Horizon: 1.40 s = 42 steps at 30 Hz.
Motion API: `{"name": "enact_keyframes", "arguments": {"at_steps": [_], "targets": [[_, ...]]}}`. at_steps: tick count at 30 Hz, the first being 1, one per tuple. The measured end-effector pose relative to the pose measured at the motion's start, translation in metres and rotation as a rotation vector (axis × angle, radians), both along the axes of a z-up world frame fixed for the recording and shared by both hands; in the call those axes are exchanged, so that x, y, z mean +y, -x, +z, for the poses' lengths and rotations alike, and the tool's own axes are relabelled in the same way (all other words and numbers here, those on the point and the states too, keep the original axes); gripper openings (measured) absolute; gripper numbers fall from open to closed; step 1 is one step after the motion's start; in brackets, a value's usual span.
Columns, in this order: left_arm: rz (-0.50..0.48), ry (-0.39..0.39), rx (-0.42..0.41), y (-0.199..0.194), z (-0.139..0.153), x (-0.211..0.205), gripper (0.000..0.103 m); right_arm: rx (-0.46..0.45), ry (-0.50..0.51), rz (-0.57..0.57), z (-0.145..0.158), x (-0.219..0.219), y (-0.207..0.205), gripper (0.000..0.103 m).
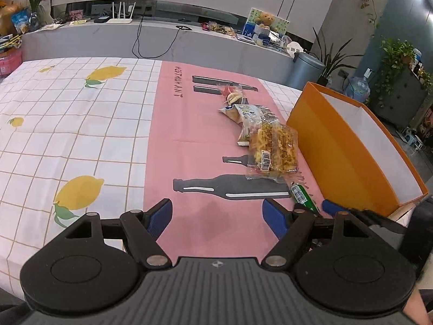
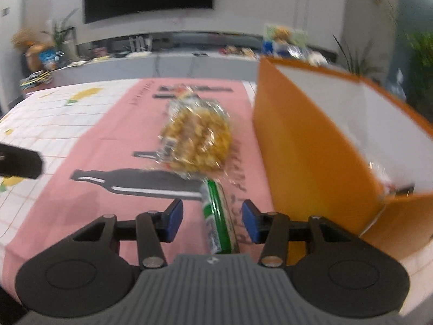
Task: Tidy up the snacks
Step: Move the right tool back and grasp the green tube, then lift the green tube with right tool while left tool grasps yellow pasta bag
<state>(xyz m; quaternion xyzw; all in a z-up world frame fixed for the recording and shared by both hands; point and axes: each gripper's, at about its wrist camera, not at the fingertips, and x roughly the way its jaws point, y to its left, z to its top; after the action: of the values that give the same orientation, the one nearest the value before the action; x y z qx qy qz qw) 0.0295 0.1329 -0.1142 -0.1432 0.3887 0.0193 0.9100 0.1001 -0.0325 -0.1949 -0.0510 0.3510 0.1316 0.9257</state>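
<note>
Right gripper [image 2: 212, 220] hanging unclenched astride green snack stick [image 2: 217, 216]; noodle packet [image 2: 199, 140] lying ahead, orange box [image 2: 305, 146] flanking right.

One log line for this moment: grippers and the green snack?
left gripper: open, empty | right gripper: open, straddling green wrapped snack stick, no grip | orange cardboard box: right of it

On the tabletop [image 1: 81, 135] a row of snack packets is laid: the noodle packet [image 1: 273, 149] at centre, the bread packet [image 1: 243, 116] at its 11 o'clock, the wrapped roll [image 1: 301, 196] at its 5 o'clock; the box [image 1: 324, 146] is set at 3 o'clock
</note>
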Motion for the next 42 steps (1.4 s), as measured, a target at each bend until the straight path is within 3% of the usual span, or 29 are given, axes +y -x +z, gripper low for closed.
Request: {"name": "enact_keyframes", "arguments": {"at_steps": [3, 6, 8, 10, 11, 12, 14, 28, 33, 42], "targets": [[-0.008, 0.002, -0.001, 0.0, -0.002, -0.001, 0.089, 0.033, -0.028, -0.014, -0.009, 0.005, -0.01, 0.053], [-0.012, 0.002, 0.005, -0.001, -0.005, -0.003, 0.089, 0.004, -0.008, 0.007, -0.015, 0.016, -0.014, 0.06], [-0.011, 0.004, 0.01, -0.001, -0.007, -0.003, 0.089, -0.022, 0.005, 0.014, -0.019, 0.019, -0.016, 0.06], [-0.012, 0.009, 0.013, -0.001, -0.009, -0.003, 0.089, -0.032, 0.001, 0.003, -0.017, 0.018, -0.017, 0.05], [-0.013, 0.012, 0.016, -0.001, -0.009, -0.003, 0.089, -0.041, 0.008, -0.016, -0.017, 0.017, -0.018, 0.032], [-0.013, 0.015, 0.019, -0.002, -0.01, -0.003, 0.089, -0.045, 0.012, -0.028, -0.015, 0.015, -0.017, 0.024], [-0.013, 0.022, 0.021, -0.001, -0.01, -0.003, 0.089, -0.051, 0.009, -0.03, -0.015, 0.011, -0.017, 0.021], [0.017, 0.044, 0.008, -0.003, -0.01, 0.008, 0.089, -0.035, -0.021, 0.035, -0.002, 0.012, -0.006, 0.02], [0.021, 0.091, 0.008, -0.004, -0.009, 0.012, 0.089, -0.032, -0.026, 0.043, 0.001, 0.014, -0.003, 0.02], [0.049, 0.114, 0.003, 0.0, -0.007, 0.016, 0.089, -0.055, -0.145, 0.107, 0.038, 0.004, 0.004, 0.02]]}}
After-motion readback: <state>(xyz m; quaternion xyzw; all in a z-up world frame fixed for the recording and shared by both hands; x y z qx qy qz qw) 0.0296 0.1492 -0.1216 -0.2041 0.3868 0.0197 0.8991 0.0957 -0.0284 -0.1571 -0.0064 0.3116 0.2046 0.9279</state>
